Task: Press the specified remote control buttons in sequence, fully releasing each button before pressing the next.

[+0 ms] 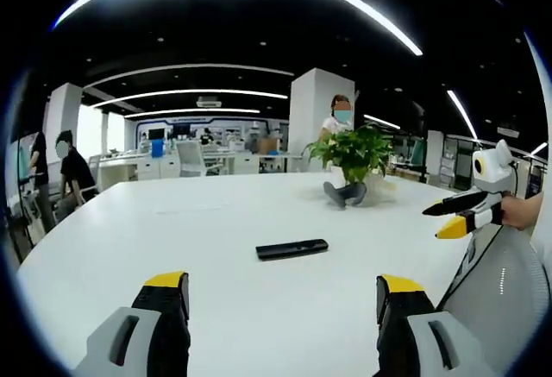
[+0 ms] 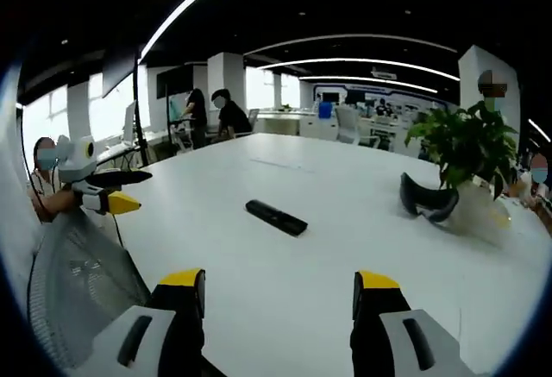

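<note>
Left gripper (image 1: 282,295): jaws spread wide, nothing between them, yellow-tipped fingers (image 1: 164,280) hanging over the white table (image 1: 216,213), not touching anything. You can also spot it in the right gripper view (image 2: 121,189), off at the table's edge, and from there its jaws look parted only a little.

Right gripper (image 2: 280,295): same deal, jaws wide apart and empty, above bare tabletop. In the left gripper view it sits at the table's far right edge (image 1: 450,217), held in a hand (image 1: 520,211).

Remote control (image 1: 291,248): black, slim, lying flat on the table out ahead of both grippers, well apart from either. Nothing lies between the jaws and it, just plain white surface.

Remote's long axis: in the left gripper view it runs roughly side to side across the gap between the jaws, right end a touch higher. In the right gripper view (image 2: 276,217) it sits diagonally, from upper left to lower right. Which end is the front, I can't tell (buttons are too small to make out).

Stuff around: a potted green plant (image 1: 354,154) farther back on the table, with a dark curved object (image 1: 345,194) resting right by its base. A grey mesh chair back (image 2: 73,282) beside the table.

Background: open office, white pillars, long ceiling light strips, a few people (image 2: 226,111) standing or sitting at desks beyond the table.
</note>
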